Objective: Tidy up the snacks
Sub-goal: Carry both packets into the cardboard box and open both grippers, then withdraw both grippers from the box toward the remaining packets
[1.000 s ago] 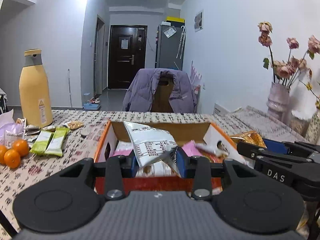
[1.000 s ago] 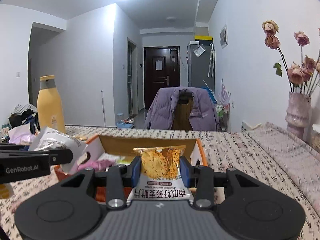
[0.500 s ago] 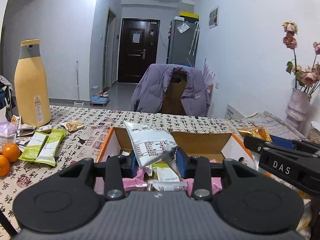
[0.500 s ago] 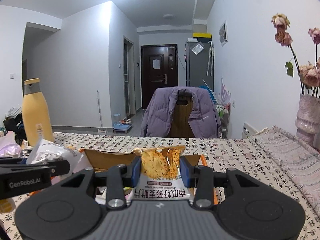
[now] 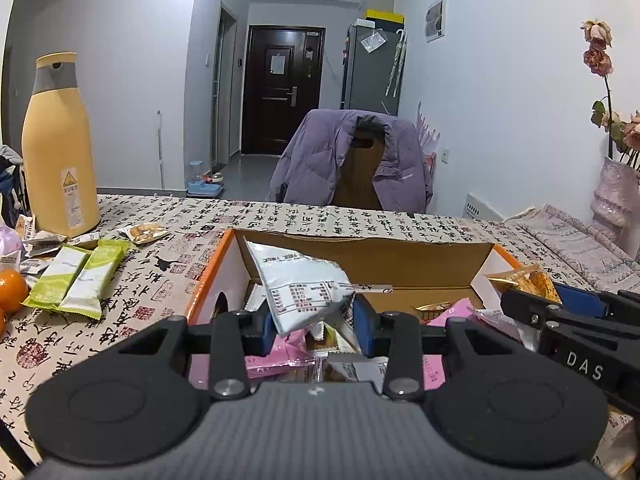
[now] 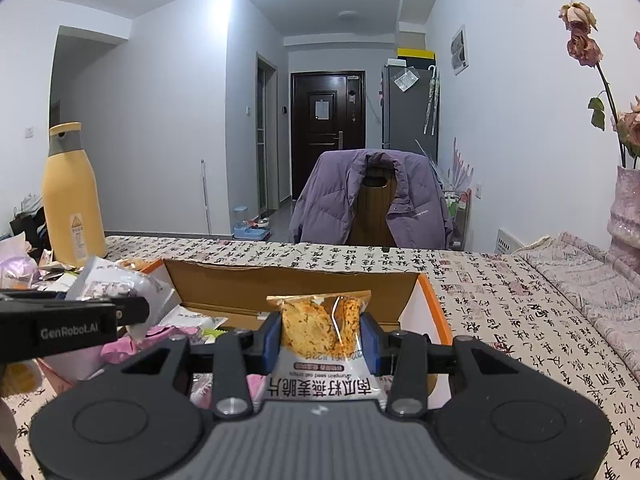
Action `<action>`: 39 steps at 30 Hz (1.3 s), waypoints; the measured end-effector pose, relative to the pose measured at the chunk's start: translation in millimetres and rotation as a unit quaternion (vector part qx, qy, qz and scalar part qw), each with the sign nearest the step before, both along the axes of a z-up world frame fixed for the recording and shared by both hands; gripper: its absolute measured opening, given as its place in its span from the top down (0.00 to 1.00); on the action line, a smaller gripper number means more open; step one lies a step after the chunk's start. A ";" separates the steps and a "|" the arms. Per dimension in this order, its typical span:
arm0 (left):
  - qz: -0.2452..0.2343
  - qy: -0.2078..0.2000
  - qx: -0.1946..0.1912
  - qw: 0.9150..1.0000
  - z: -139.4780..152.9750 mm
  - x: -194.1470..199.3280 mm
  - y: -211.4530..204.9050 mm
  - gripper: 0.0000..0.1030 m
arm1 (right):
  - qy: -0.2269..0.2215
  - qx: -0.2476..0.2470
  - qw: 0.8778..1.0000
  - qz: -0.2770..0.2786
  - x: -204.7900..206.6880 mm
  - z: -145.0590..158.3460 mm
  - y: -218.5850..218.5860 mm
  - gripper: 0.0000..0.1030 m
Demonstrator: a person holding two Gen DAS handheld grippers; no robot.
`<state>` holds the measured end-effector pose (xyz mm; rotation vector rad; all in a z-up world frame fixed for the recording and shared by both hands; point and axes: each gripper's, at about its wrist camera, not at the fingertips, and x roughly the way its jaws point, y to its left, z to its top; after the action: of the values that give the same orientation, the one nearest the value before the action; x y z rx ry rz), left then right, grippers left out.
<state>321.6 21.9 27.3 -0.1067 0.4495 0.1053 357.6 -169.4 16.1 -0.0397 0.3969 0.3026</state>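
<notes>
Left wrist view looks over the left gripper (image 5: 314,322), whose blue pads pinch a white snack packet (image 5: 302,288) with printed black text. The packet sticks up and leans to the left, held above the open cardboard box (image 5: 360,252) with its orange rim. Inside the box lie pink wrappers (image 5: 288,354) and a few other small packets, jumbled together. To the right, the right gripper (image 5: 532,296) reaches in over the box's right side, carrying a golden crisp packet (image 5: 520,276) between its blue pads.

On the patterned tablecloth (image 5: 168,264) to the left of the box lie two green snack bars (image 5: 80,276) side by side, with an orange (image 5: 12,290) just beside them at the frame edge. A tall yellow bottle (image 5: 58,140) stands upright behind them, with small loose wrappers near its base. A chair draped with a purple jacket (image 5: 348,160) stands beyond the far edge of the table.

Right wrist view shows the right gripper (image 6: 320,340) clamped on the crisp packet (image 6: 320,328), which stands upright between the pads, its printed lower half toward the camera. It is over the near right part of the box (image 6: 288,284). At the left, the left gripper (image 6: 132,312) holds the white packet (image 6: 116,284) over the box's left end. A vase (image 6: 626,208) of dried roses stands at the far right.
</notes>
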 end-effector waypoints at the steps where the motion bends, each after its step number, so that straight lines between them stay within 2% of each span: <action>1: -0.001 -0.002 -0.002 1.000 -0.6 -0.6 0.6 0.61 | 0.002 0.003 1.000 0.000 1.0 -0.3 -1.2 0.58; 2: -0.001 -0.005 -0.002 1.000 -0.6 -1.9 0.8 0.58 | 0.005 0.006 1.000 -0.001 1.9 -0.3 -3.1 0.58; 3: -0.002 -0.010 -0.003 1.000 -0.2 -2.7 1.5 0.47 | 0.007 0.009 1.000 0.000 1.7 -0.9 -4.3 0.52; 4: 0.000 -0.014 -0.005 1.000 0.3 -4.1 1.9 0.37 | 0.009 0.011 1.000 0.001 0.2 0.0 -4.3 0.37; 5: 0.004 -0.019 -0.007 1.000 1.0 -6.0 2.4 0.16 | 0.009 0.014 1.000 0.000 -0.9 0.2 -5.2 0.29; 6: 0.013 -0.025 -0.008 1.000 2.7 -7.0 3.1 0.05 | 0.004 0.017 1.000 -0.003 -2.8 1.1 -6.3 0.13; 7: 0.018 -0.031 -0.007 0.999 3.5 -8.7 3.6 0.03 | -0.002 0.019 1.000 -0.005 -4.9 1.9 -7.4 0.05; 8: 0.020 -0.036 -0.009 0.999 4.3 -10.2 4.3 0.01 | -0.007 0.021 1.000 -0.007 -6.7 2.8 -8.1 0.03; 9: 0.019 -0.037 -0.013 0.999 6.0 -10.1 5.8 0.00 | -0.009 0.023 1.000 -0.008 -7.6 3.9 -9.1 0.00; 16: 0.019 -0.031 -0.029 0.999 5.7 -9.2 10.3 0.00 | -0.010 0.024 1.000 -0.011 -8.0 5.9 -10.8 0.00; 29: 0.022 -0.045 -0.024 0.998 10.3 -15.6 6.5 0.00 | -0.023 0.022 0.999 -0.024 -13.8 11.6 -11.6 0.00; 35: 0.025 -0.055 -0.040 0.997 28.5 -25.7 8.2 0.00 | -0.026 0.025 0.999 -0.027 -17.0 26.0 -12.5 0.00; 39: 0.021 -0.063 -0.033 0.997 41.5 -37.5 5.0 0.00 | -0.027 0.021 0.999 -0.024 -26.7 37.2 -14.2 0.00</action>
<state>284.1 26.9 68.7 -0.1857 0.3241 0.1236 331.0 -183.6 53.3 0.0028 0.3366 0.2610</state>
